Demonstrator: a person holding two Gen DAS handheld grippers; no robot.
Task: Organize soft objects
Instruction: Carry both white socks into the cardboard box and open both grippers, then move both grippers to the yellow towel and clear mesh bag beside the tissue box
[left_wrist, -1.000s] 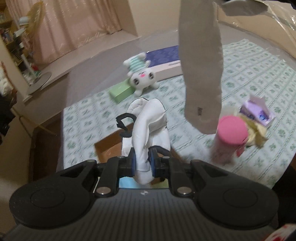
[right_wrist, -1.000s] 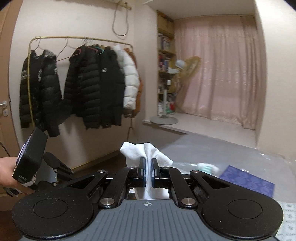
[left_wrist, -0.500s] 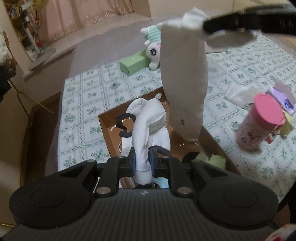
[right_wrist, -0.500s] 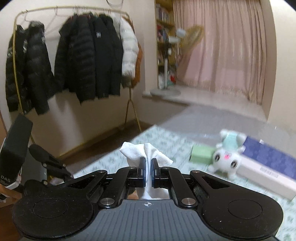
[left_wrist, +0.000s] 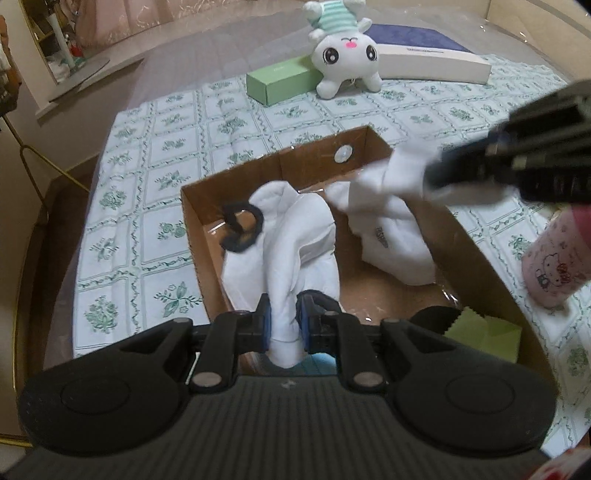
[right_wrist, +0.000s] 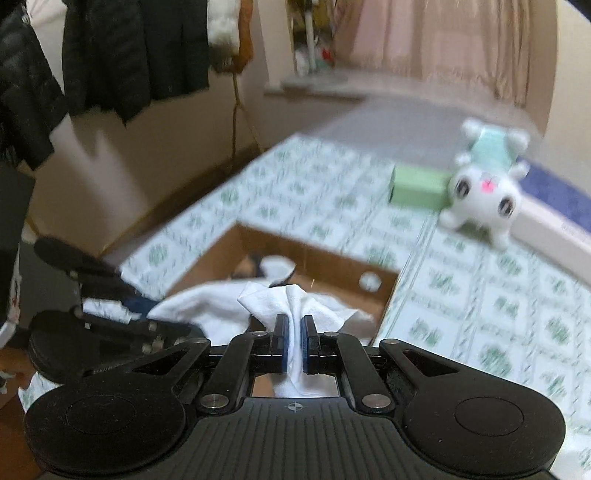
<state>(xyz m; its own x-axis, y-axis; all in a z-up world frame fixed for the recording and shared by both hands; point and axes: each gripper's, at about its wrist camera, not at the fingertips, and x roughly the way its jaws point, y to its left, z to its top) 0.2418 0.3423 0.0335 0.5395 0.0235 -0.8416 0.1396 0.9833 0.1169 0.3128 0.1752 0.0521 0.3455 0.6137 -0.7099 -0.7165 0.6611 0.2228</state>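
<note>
Since a second ago you have brought both grippers down from up in the room to the cardboard box (left_wrist: 192, 221) on the bed (left_wrist: 147, 147), and the long sock that hung free in the air now lies crumpled on the box floor. On the left, your left gripper (left_wrist: 283, 325) is clamped on a bunched white sock (left_wrist: 295, 236), which stands up ahead of the fingers and leans over the box's left half, next to a black hair tie (left_wrist: 240, 230). It is light, limp cloth: it will fold wherever it is unsupported and will not slip from the rubber pads, so a pinch at the cuff or a thick fold is enough, and you need no squeeze beyond that. To the right, the second sock (left_wrist: 391, 240) sags in a heap on the box's right side, with its upper end pinched in your right gripper (right_wrist: 293, 341), whose jaws are fully closed on the fabric. Both grippers tilt downward toward the box, the left one more steeply, the right reaching in from the right edge of the left view. Farther right, outside the box, a pink bottle (left_wrist: 557, 266) stands close to the wall; I judge it the one thing you might knock when you pull away.
</note>
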